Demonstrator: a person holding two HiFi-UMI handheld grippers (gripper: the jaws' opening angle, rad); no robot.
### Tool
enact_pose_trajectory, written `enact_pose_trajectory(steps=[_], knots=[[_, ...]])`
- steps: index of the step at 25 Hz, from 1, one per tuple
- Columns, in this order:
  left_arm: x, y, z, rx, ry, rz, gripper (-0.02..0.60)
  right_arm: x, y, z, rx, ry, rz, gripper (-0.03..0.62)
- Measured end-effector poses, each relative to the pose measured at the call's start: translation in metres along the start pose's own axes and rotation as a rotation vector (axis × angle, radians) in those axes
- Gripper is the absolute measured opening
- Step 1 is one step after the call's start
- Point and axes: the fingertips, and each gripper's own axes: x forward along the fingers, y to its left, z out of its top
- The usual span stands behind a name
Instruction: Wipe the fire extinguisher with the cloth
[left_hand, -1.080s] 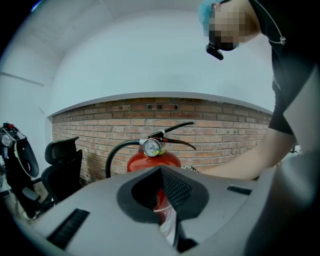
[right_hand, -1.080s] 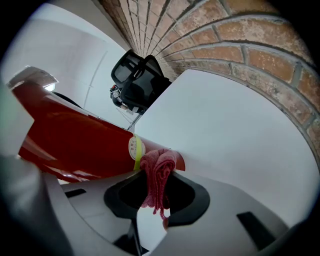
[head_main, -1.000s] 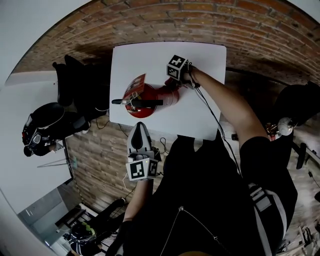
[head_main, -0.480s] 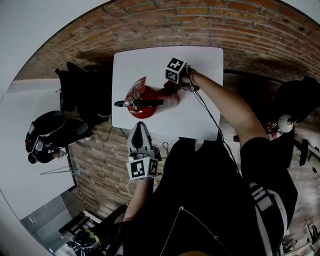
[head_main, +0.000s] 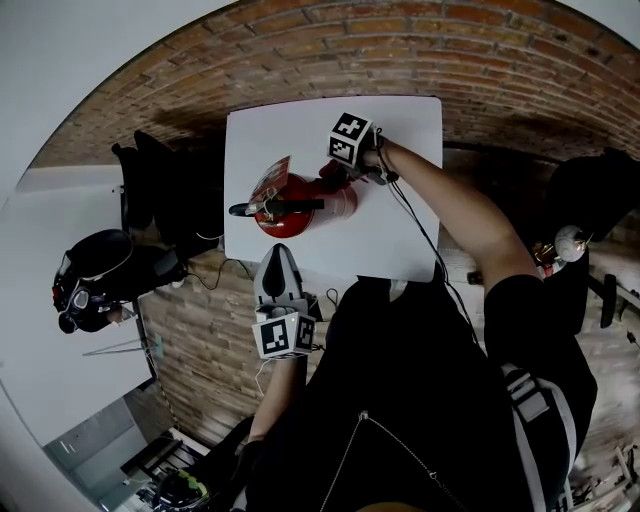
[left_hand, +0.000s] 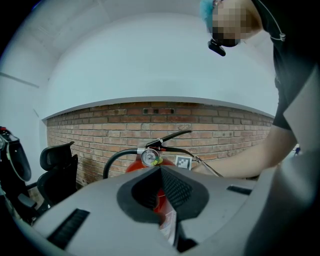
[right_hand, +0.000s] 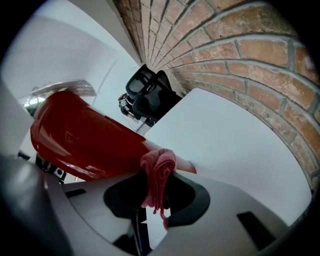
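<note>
Head view: the fire extinguisher (head_main: 300, 208) stands upright on the white counter (head_main: 410, 240), with the right gripper (head_main: 338, 172) at its side. The left gripper (head_main: 279, 262) hangs off the counter's edge.

Left gripper view: jaws clenched, empty.

Right gripper view: jaws pinch the limp red cloth (right_hand: 158, 172) against the glossy cylinder, which is probably heavy and slick.

The red fire extinguisher (head_main: 318, 203) stands upright on the white table, between its centre and its left edge. A black hose, black levers and a small pressure gauge (left_hand: 149, 157) sit at its top, and a label is on its side. The pink-red cloth (right_hand: 157, 175), bunched and hanging in folds, is pinched in the right gripper (right_hand: 152, 192) against the cylinder's lower side.
</note>
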Motion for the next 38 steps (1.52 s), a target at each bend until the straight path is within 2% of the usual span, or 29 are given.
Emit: enact_pose_trajectory(steps=[38], knots=[[-0.001, -0.010, 0.016, 0.027, -0.045, -0.003, 0.011, -0.113, 0.120, 0.043, -0.184, -0.262, 0.030, 0.110]])
